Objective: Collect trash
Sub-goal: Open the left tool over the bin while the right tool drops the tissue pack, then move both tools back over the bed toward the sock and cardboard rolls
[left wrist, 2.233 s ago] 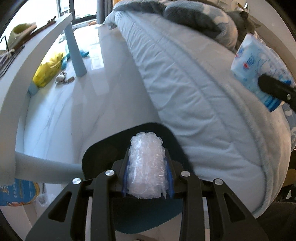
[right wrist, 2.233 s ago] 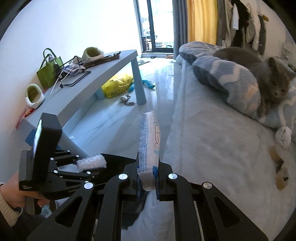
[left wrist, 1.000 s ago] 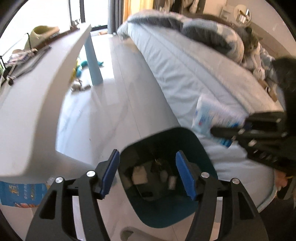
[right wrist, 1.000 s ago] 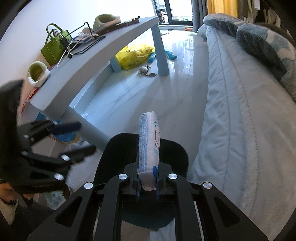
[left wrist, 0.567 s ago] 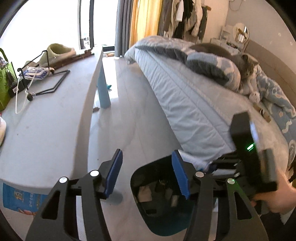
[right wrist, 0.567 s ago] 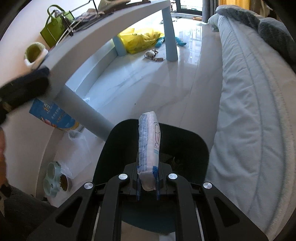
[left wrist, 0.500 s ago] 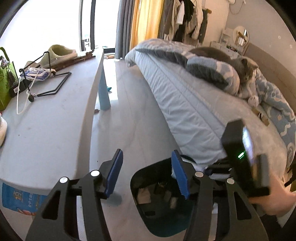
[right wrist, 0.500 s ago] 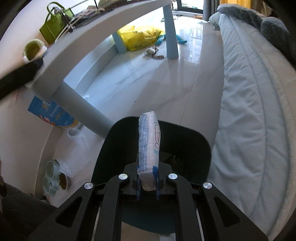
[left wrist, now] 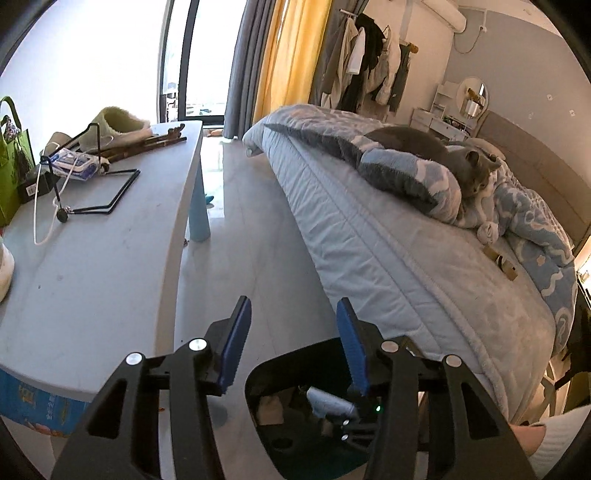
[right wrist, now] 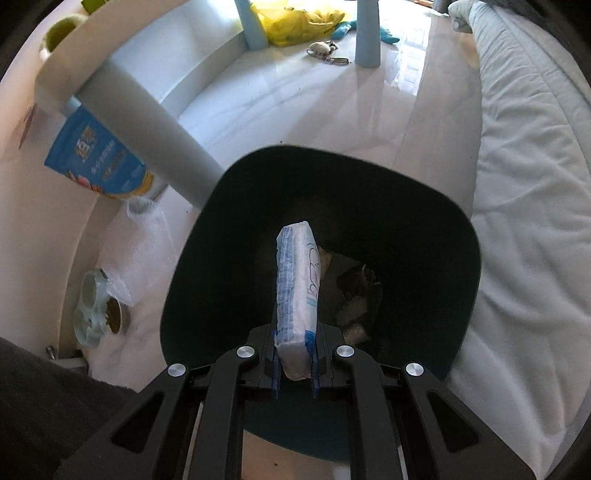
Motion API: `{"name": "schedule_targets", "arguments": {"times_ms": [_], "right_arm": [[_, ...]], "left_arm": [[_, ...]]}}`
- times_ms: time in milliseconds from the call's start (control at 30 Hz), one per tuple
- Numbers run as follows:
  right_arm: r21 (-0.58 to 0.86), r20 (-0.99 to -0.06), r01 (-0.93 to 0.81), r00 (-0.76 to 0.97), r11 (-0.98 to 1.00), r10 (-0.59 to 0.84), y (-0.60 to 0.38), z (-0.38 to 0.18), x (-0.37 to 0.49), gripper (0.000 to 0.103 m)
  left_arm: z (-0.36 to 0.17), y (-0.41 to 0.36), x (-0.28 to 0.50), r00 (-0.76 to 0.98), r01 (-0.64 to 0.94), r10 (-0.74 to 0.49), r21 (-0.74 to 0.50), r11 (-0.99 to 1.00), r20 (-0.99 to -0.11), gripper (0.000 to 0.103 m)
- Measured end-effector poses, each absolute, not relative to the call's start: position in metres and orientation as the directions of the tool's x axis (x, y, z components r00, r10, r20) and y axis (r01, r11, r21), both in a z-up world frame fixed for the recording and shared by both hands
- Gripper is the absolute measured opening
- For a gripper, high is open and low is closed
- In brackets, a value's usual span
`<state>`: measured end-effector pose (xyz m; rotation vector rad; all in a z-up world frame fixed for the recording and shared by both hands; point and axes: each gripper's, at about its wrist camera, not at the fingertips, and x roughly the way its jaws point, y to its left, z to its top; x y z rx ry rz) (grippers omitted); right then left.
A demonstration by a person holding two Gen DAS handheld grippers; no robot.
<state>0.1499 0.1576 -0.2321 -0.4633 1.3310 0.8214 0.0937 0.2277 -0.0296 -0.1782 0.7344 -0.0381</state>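
Note:
A dark teal trash bin [right wrist: 458, 266] stands on the floor between the table and the bed, with scraps of trash [right wrist: 354, 295] at its bottom. My right gripper [right wrist: 294, 363] points steeply down over the bin's mouth, shut on a white and blue tissue pack [right wrist: 297, 291]. My left gripper [left wrist: 291, 343] hangs higher, above the bin's [left wrist: 295, 443] far rim; its jaws are closing with nothing between the blue pads. Below it, in the left wrist view, the tissue pack [left wrist: 328, 400] and the right gripper's tip show inside the bin.
A pale blue table [left wrist: 92, 258] with a wire stand, slippers and a green bag runs on the left. A bed [left wrist: 406, 258] with a grey cat [left wrist: 443, 158] lies on the right. A pet bowl [right wrist: 98, 310], a blue bag [right wrist: 96, 158] and a yellow bag [right wrist: 295, 18] are on the floor.
The left gripper let the bubble wrap go over the bin, then rose and tilted up while its jaws narrowed. The right gripper sank toward the bin with the tissue pack.

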Motion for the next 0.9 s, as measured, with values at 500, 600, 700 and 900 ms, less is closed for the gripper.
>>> {"name": "schedule_targets", "arguments": {"times_ms": [500, 600, 700, 900], "right_arm": [[0.186, -0.935, -0.776, 0.048, 0.603, 0.351, 0.151, -0.201, 0.140, 0.054], [0.180, -0.921, -0.785, 0.076, 0.592, 0.381, 0.149, -0.183, 0.137, 0.054], [0.172, -0.900, -0.795, 0.113, 0.582, 0.420, 0.144, -0.163, 0.136, 0.053], [0.131, -0.841, -0.799, 0.224, 0.586, 0.493, 0.126, -0.121, 0.145, 0.053]], "left_arm": [[-0.003, 0.215, 0.100, 0.800, -0.037, -0.086, -0.191, 0.981, -0.594, 0.053], [0.001, 0.209, 0.101, 0.809, -0.034, -0.074, -0.171, 0.985, -0.583, 0.054], [0.005, 0.202, 0.104, 0.816, -0.030, -0.065, -0.155, 0.987, -0.575, 0.054], [0.010, 0.190, 0.110, 0.819, -0.029, -0.054, -0.135, 0.990, -0.572, 0.058]]}}
